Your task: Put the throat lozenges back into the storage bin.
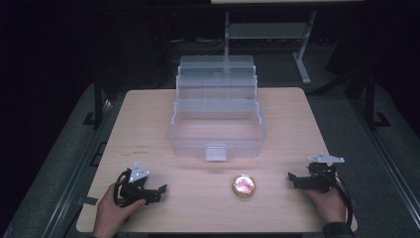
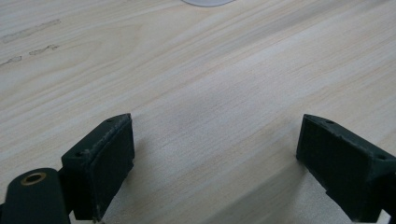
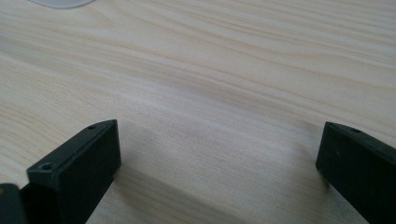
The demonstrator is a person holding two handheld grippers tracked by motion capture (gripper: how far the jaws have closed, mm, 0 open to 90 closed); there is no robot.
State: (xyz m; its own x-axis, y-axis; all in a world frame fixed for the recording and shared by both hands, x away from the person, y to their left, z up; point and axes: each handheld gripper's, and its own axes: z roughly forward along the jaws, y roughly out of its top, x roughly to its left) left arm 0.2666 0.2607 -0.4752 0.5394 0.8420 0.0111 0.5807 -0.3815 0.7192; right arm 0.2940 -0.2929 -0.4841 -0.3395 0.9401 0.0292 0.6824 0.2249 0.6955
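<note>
**A:** so where's everything sitting? I see the small round gold-rimmed tin [image 1: 243, 186] with a pinkish lid near the front edge of the light wooden table [image 1: 148, 119], roughly mid-way between both hands.

**B:** yep, well apart from either one. Left gripper [image 1: 157, 191] rests at the near left, jaws spread wide, nothing but bare wood between them. Right gripper [image 1: 293, 179] at the near right, same deal: released, holding nothing. The clear plastic tiered storage box [image 1: 218, 134] stands open behind the tin, farther back.
</note>
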